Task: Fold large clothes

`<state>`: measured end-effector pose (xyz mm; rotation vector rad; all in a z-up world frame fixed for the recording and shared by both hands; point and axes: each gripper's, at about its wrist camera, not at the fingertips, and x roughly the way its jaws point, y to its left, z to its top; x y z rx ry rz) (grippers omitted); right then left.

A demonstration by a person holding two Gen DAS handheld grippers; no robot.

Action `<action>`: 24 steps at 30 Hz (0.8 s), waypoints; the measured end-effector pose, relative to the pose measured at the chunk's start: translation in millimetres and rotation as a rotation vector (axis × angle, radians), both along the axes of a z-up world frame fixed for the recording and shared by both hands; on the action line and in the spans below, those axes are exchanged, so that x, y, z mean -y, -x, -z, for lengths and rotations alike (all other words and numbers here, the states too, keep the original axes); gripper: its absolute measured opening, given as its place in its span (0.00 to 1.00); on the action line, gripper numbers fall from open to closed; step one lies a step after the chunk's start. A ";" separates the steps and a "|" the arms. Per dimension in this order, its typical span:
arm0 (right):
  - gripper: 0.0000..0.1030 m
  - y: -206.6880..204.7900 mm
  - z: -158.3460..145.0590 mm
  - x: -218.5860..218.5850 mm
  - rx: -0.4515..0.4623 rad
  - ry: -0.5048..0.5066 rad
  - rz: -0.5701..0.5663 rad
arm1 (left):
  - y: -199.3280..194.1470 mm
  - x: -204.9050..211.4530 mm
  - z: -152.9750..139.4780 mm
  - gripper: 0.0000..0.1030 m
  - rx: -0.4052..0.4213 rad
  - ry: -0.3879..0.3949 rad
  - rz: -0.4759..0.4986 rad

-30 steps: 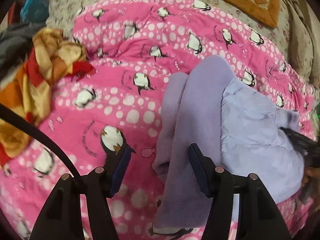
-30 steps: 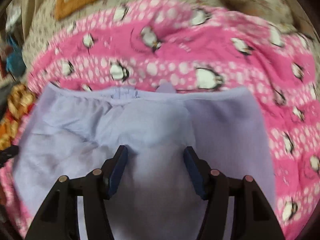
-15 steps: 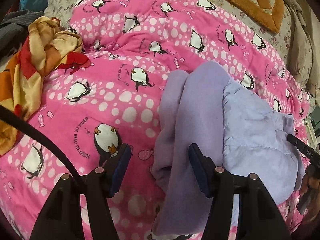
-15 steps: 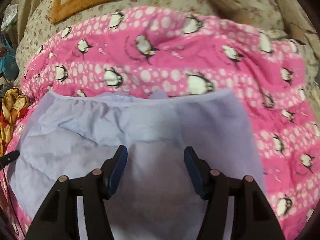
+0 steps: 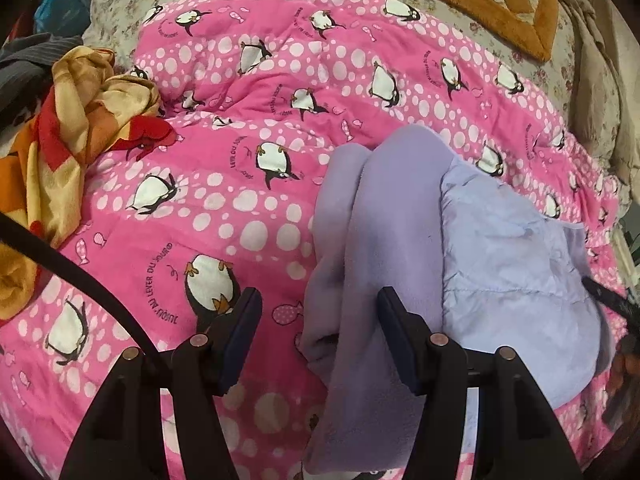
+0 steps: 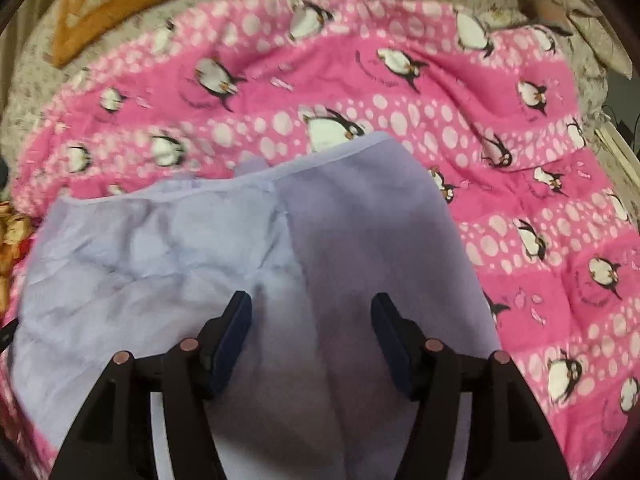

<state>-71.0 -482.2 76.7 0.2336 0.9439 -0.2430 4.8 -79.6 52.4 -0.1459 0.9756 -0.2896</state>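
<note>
At the far left of my left view I see a crumpled orange and red cloth [image 5: 60, 128] lying on the pink penguin blanket [image 5: 224, 208]. My left tool [image 5: 318, 320] hangs with its jaws spread wide and nothing between them, just above the left edge of the lavender garment [image 5: 400, 216], which lies partly folded on the blanket. In my right view the garment [image 6: 248, 256] fills the lower left, and my right tool [image 6: 310, 320] stands wide over it, gripping nothing. Behind, an orange quilted cushion [image 6: 100, 4] rests on the floral bedsheet [image 6: 28, 76].
</note>
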 end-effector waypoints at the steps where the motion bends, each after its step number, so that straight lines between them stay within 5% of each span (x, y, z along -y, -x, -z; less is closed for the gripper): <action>1: 0.63 12.7 -8.0 -4.0 0.017 -0.015 -0.022 | 2.6 -1.4 -2.9 0.30 -0.002 0.001 0.001; 8: 0.66 77.5 -43.6 -15.9 0.018 -0.032 -0.111 | 41.7 -11.5 -55.7 0.30 -0.041 0.033 -0.003; 14: 0.68 111.7 -62.5 -12.4 0.019 -0.027 -0.134 | 65.4 17.9 -117.1 0.30 0.048 -0.065 0.040; 20: 0.70 110.3 -69.5 -15.6 0.071 -0.077 -0.070 | 50.8 57.7 -90.6 0.30 0.040 0.041 0.099; 24: 0.70 90.0 -61.3 -23.7 0.078 -0.065 -0.064 | 32.6 70.0 -54.9 0.30 0.018 0.005 0.108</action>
